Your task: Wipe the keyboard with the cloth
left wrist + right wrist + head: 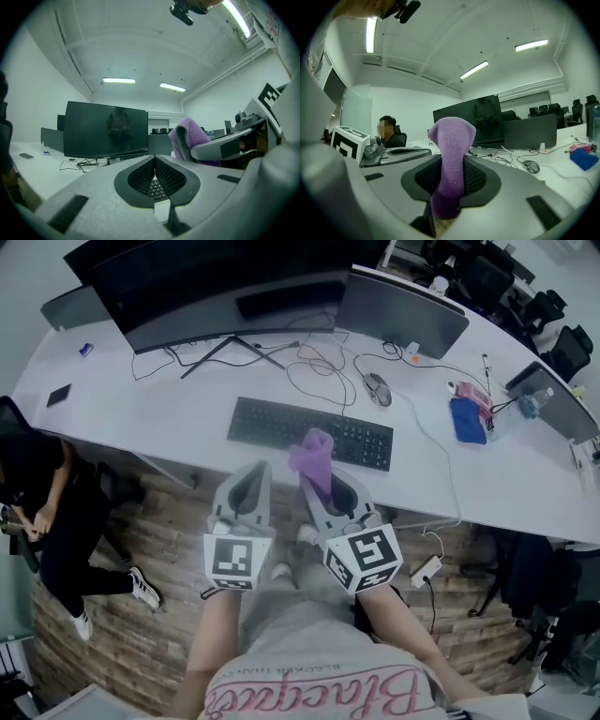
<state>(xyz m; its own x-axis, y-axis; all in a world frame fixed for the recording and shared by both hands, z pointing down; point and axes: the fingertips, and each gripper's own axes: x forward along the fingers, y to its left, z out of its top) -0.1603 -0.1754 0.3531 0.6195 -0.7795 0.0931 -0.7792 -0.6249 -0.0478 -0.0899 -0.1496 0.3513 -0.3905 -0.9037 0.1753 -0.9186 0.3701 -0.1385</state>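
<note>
The purple cloth (314, 457) is pinched between the fingers of the right gripper (328, 491). Its free end sticks up past the fingertips in a rounded fold. In the head view it lies over the near edge of the black keyboard (272, 424), right of the keyboard's middle; whether it touches the keys cannot be told. The keyboard lies flat on the white tabletop (169, 409), in front of a wide curved monitor (225, 282). The right gripper view shows the fingers (480, 180) clamped on the cloth's lower part. The left gripper (246, 486) is held just beside the right one, and both point forward from the person's lap toward the tabletop's near edge. Its fingers (140, 176) are pressed together at the tips with nothing between them, and a few keyboard keys show through the slit below. Each gripper carries a cube with black-and-white square markers. Pink cursive lettering runs across the person's shirt (319, 695), too distorted to read with certainty. A mouse (377, 388) lies to the right of the keyboard, with a blue cloth-like thing (467, 420) farther right. Another person (47, 502) sits at the left, over the wooden floor (141, 624).
</note>
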